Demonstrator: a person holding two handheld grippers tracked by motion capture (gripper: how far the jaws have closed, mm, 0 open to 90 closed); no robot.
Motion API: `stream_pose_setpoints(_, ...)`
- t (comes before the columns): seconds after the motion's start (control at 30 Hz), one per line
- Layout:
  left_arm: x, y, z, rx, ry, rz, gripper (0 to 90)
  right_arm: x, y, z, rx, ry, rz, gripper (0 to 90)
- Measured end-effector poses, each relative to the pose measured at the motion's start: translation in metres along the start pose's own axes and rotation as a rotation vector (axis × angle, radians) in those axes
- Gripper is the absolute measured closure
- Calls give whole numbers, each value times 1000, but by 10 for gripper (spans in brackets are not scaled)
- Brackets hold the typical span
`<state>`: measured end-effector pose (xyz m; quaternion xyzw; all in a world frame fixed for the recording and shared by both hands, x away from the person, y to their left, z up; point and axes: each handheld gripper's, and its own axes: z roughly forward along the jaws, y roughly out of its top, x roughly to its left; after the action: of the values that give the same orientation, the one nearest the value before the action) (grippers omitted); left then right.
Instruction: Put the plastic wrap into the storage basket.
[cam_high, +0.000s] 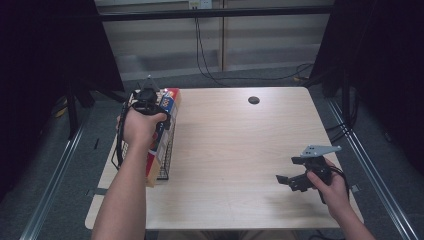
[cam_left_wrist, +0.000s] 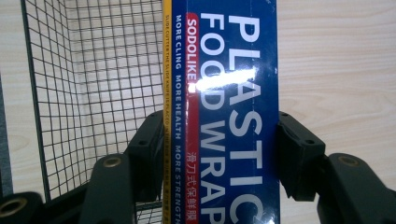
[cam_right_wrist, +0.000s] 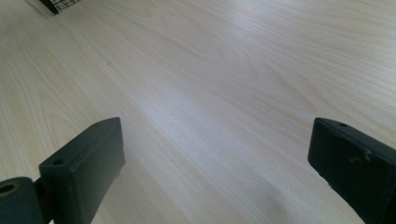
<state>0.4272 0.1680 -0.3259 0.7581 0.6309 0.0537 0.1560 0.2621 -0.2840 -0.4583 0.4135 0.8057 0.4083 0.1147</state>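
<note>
Holding the box of plastic food wrap (cam_left_wrist: 224, 112) tight, the left gripper (cam_left_wrist: 215, 149) has one black jaw pressed on each long side of it. In the high view the left gripper (cam_high: 147, 107) sits at the table's (cam_high: 240, 150) left edge, right above the black wire basket (cam_high: 165, 160). The box (cam_high: 167, 105) hangs long-ways over the basket, and its low end seems to be down inside, but the arm hides that part.

The job looks like putting the box into the wire basket (cam_left_wrist: 93, 70). To do it well, the person should keep the squeeze firm so the shiny box does not slip. The box should go down straight, close to the mesh wall but not catching on the top wire. The jaws should let go only when the bottom of the box rests on something.

The right gripper (cam_high: 295, 180) waits low over the bare wood near the table's right side. Its jaws stand wide apart with nothing between them. It could steady the basket if the basket starts to tip.
</note>
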Motion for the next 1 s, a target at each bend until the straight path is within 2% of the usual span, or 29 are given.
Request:
stream_pose_setpoints(0.2, 6, -2, 2, 2, 13, -33, 429, 1, 0, 1, 3, -1, 1, 36)
stream_pose_setpoints(0.43, 13, -2, 5, 4, 22, -48, 429, 0, 0, 1, 4, -1, 0, 36)
stream_pose_setpoints(0.47, 13, -3, 6, 1, 19, -64, 429, 0, 0, 1, 4, -1, 0, 36)
stream_pose_setpoints(0.63, 16, -4, 12, 0, 28, -76, 428, 0, 0, 0, 5, -4, -6, 36)
stream_pose_setpoints(0.7, 17, -4, 15, 4, 29, -95, 428, -1, 0, 0, 6, -2, -8, 36)
stream_pose_setpoints(0.87, 19, -4, 19, -1, 37, -106, 427, 0, 0, 1, 7, -3, -8, 36)
stream_pose_setpoints(0.9, 20, -3, 19, 1, 45, -91, 427, 0, 0, 1, 7, -3, -8, 36)
stream_pose_setpoints(0.93, 20, -4, 20, -6, 43, -113, 427, 0, 0, 1, 8, -3, -8, 36)
stream_pose_setpoints(1.0, 20, -4, 21, -4, 44, -120, 427, 0, 0, 0, 8, -3, -8, 36)
